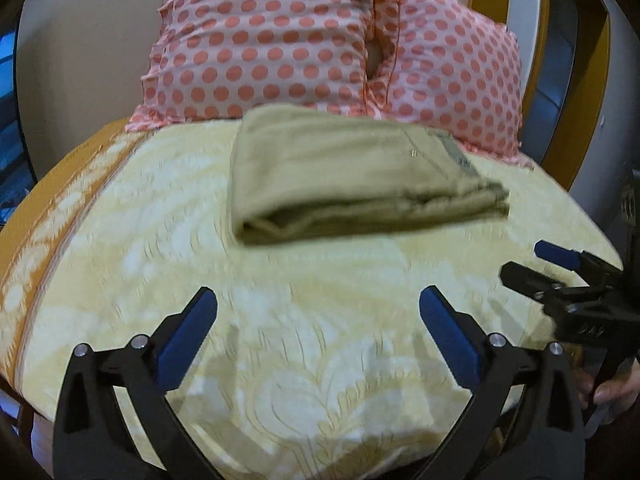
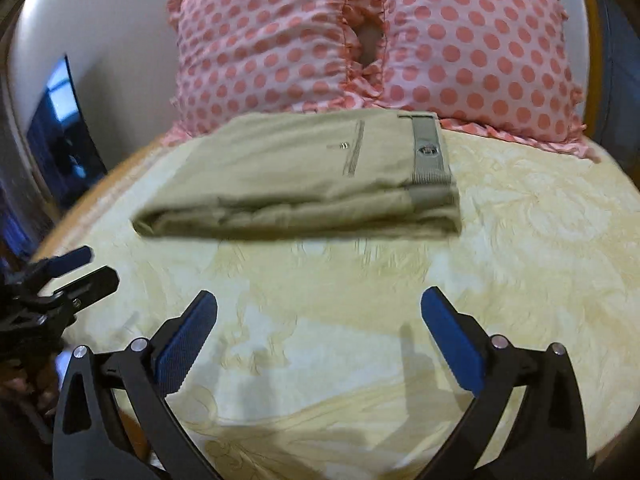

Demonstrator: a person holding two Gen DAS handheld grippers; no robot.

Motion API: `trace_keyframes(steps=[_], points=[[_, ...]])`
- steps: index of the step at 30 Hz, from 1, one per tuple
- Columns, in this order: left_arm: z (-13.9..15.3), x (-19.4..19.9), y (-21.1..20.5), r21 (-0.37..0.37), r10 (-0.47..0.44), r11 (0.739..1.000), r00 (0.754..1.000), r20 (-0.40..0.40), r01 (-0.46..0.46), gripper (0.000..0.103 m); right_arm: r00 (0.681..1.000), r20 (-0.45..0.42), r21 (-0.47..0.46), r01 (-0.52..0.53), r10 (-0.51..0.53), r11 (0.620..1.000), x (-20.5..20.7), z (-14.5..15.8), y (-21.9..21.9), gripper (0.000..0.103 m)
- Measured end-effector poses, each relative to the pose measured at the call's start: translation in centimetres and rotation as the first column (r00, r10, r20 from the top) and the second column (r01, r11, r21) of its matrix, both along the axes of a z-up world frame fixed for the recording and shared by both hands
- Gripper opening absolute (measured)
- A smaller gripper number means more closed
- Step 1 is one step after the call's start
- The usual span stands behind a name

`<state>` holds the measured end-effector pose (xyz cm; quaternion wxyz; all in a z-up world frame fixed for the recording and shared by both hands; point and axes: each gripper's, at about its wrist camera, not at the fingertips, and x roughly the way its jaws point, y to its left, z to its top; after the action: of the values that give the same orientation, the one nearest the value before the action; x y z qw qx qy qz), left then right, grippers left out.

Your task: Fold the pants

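Pants: the khaki pants (image 2: 296, 176) lie folded in a compact stack on the yellow bedspread (image 2: 520, 248), just before the dotted pillows (image 2: 360, 40).
Left gripper (image 1: 318, 300): jaws apart, empty, short of the stack.
Right gripper (image 2: 318, 300): jaws apart, empty.
Risk: a stray nudge could likely spill the layers.
Views: only the right shows the waistband button; the left shows a hand (image 1: 612, 392).

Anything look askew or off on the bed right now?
Nothing stands out. The khaki pants lie folded in a compact stack on the yellow bedspread, just in front of the polka-dot pillows. Both the left gripper and the right gripper are open and hold nothing.
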<state>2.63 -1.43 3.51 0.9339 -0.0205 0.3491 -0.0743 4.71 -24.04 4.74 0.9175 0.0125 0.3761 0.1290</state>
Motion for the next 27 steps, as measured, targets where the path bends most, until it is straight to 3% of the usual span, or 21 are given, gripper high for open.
trace_keyframes(steps=[4, 8, 12, 27], points=[[-1.1, -0.3, -0.3, 0.022, 0.02, 1.0, 1.0, -0.008, -0.02, 0.101, 0.998, 0.03, -0.086, 0.049, -0.047, 0.995, -0.6, -1.1, 1.0, 0.102], [-1.9, -0.4, 0.1, 0.035, 0.048, 0.998, 0.999, -0.022, -0.048, 0.101, 0.997, 0.031, -0.074, 0.068, -0.066, 0.995, -0.9, -1.5, 0.6, 0.102], [-2.4, -1.2, -0.4, 0.112, 0.073, 0.991, 0.997, 0.02, -0.075, 0.101, 0.996, 0.047, -0.066, 0.079, -0.076, 0.995, -1.3, -1.6, 0.4, 0.102], [-2.7, -1.7, -0.3, 0.104, 0.069, 0.992, 0.996, 0.058, -0.074, 0.101, 0.993, 0.072, -0.062, 0.099, -0.095, 0.993, -1.6, -1.8, 0.5, 0.102]])
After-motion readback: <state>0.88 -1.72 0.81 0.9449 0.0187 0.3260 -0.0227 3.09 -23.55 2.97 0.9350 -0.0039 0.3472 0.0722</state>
